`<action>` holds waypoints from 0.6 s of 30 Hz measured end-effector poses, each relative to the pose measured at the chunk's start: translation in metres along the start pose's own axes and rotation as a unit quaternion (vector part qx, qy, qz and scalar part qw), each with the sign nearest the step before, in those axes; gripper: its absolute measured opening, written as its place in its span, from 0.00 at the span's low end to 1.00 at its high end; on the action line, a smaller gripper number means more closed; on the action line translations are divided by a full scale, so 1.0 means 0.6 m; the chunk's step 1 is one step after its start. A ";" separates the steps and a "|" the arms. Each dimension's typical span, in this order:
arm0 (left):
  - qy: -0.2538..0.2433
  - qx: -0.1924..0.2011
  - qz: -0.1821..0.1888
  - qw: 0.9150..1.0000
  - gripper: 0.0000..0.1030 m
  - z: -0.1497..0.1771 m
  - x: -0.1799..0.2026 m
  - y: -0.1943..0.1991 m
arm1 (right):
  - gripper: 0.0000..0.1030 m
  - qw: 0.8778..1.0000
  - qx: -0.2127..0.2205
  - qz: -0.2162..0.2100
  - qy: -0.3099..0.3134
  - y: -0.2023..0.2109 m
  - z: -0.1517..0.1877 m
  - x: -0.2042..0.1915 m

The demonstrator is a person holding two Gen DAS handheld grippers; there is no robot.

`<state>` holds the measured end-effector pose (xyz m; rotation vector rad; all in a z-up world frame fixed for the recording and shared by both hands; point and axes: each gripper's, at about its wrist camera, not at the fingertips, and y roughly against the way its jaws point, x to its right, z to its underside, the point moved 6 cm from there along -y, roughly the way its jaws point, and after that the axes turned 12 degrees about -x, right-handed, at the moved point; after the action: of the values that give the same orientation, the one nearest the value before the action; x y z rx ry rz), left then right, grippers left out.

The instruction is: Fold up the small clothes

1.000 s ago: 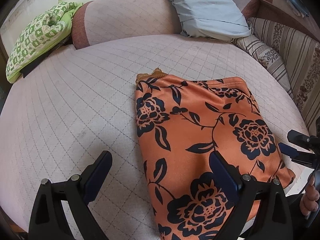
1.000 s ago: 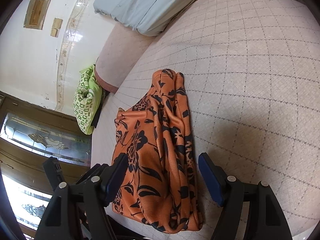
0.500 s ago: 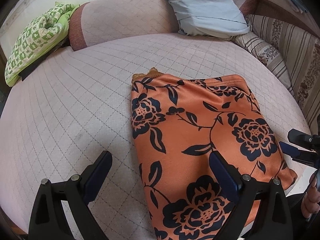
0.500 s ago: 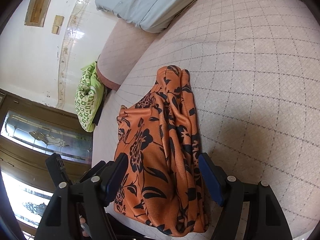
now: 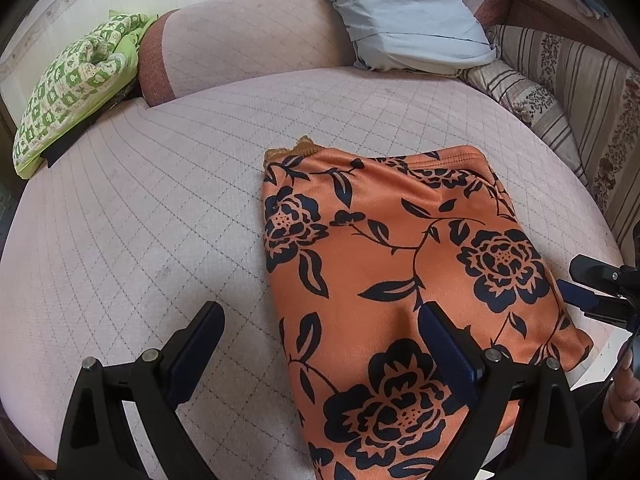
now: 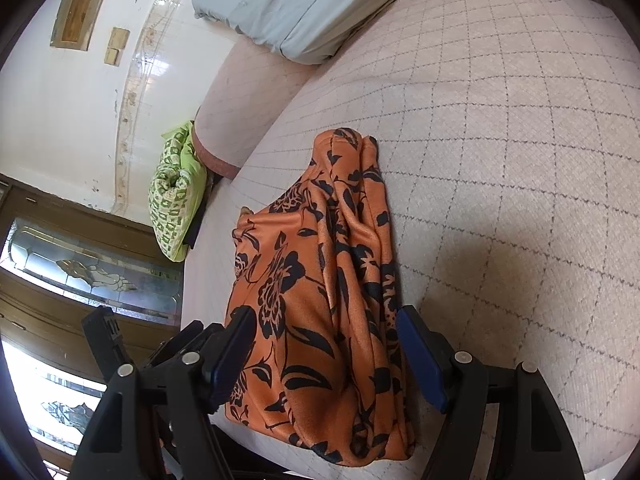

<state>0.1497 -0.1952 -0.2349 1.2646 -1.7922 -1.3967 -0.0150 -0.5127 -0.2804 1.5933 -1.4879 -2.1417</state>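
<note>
An orange garment with black flowers (image 5: 404, 264) lies folded flat on the quilted pink sofa seat (image 5: 140, 220). In the right wrist view the garment (image 6: 320, 300) shows its bunched folded edge on the right side. My left gripper (image 5: 320, 324) is open and empty, just above the garment's near left edge. My right gripper (image 6: 326, 328) is open and empty, its jaws standing either side of the garment's near end. The right gripper also shows at the right edge of the left wrist view (image 5: 600, 292).
A green patterned cushion (image 5: 72, 84) lies at the far left. A light blue pillow (image 5: 400, 12) leans at the back. A striped cushion (image 5: 560, 92) is at the right. The seat's front edge (image 6: 520, 452) is near the garment. A wall and door (image 6: 60, 240) stand behind.
Both grippers have shifted slightly closer over the garment. The garment has not moved, and both grippers stay open.
</note>
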 end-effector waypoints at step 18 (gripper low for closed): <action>0.002 -0.023 0.023 0.999 0.95 -0.002 0.002 -0.043 | 0.73 1.000 -0.011 0.014 -0.008 -0.013 -0.009 0.009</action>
<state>0.1594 -0.1976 -0.2590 1.1947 -1.7655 -1.4000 -0.0100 -0.5154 -0.2895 1.5414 -1.4765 -2.1532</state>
